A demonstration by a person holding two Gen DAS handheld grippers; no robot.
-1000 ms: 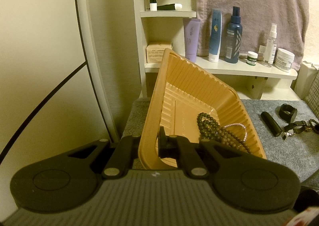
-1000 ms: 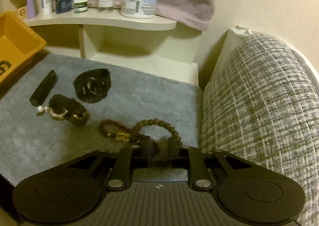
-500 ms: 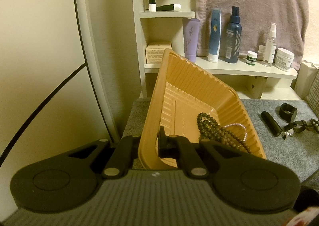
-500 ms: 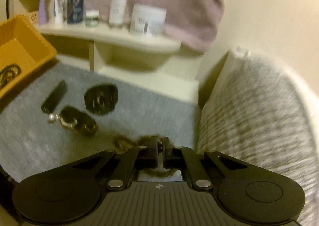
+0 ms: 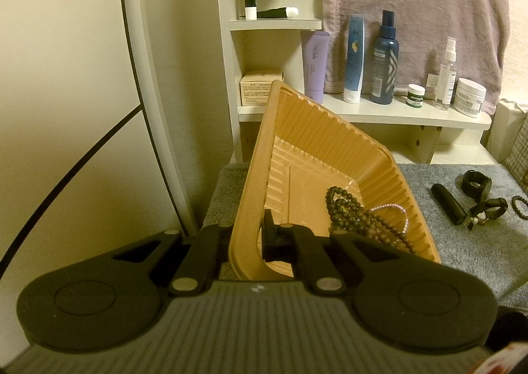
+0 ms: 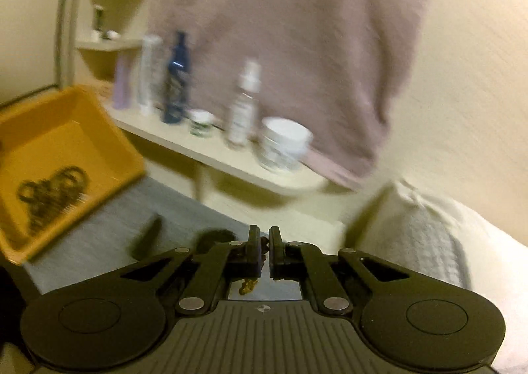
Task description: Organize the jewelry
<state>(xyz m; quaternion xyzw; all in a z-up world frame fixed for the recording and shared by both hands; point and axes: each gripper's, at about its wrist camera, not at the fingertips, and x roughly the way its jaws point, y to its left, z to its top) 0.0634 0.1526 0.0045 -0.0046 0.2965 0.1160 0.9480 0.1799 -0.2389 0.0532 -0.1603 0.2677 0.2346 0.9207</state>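
Left-wrist view: my left gripper (image 5: 247, 235) stays out of the action, clamped on the near wall of the orange tray (image 5: 316, 139), tilting it with bead necklaces (image 5: 356, 215) pooled inside. Right-wrist view, blurred: my right gripper (image 6: 263, 253) pinches a brown bead bracelet (image 6: 248, 286) dangling beneath; I should carry it smoothly over the tray's rim before letting go.
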